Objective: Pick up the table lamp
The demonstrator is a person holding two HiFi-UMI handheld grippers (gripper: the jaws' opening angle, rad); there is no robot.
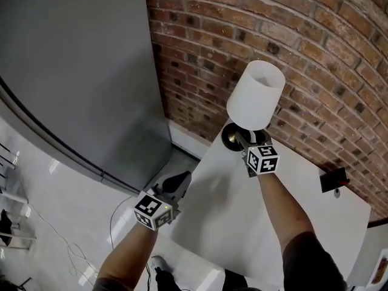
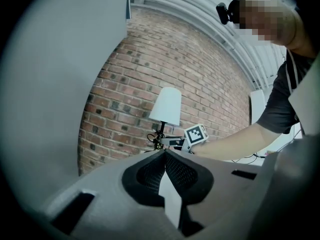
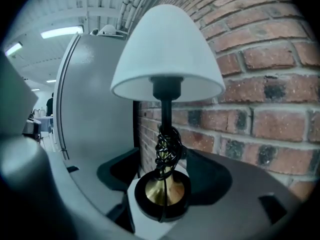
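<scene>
Reach-in step, probably: the right gripper (image 1: pixel 241 142) gapes wide around the table lamp (image 1: pixel 256 94), so next it should squeeze the stem and lift (left gripper (image 2: pixel 164 153), well off the lamp, is closed on nothing).

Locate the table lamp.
Head view, upper right: table lamp stands on the white table, far corner, by the brick wall, just ahead of the right gripper.

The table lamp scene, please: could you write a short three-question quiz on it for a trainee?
1. True or false: the table lamp stands on a white table beside a brick wall.
2. What stands between the open jaws of the right gripper? A) the lamp's base B) a mug C) nothing
3. Fill in: the lamp's shade is ___ in colour.
Key: 1 true; 2 A; 3 white.
</scene>
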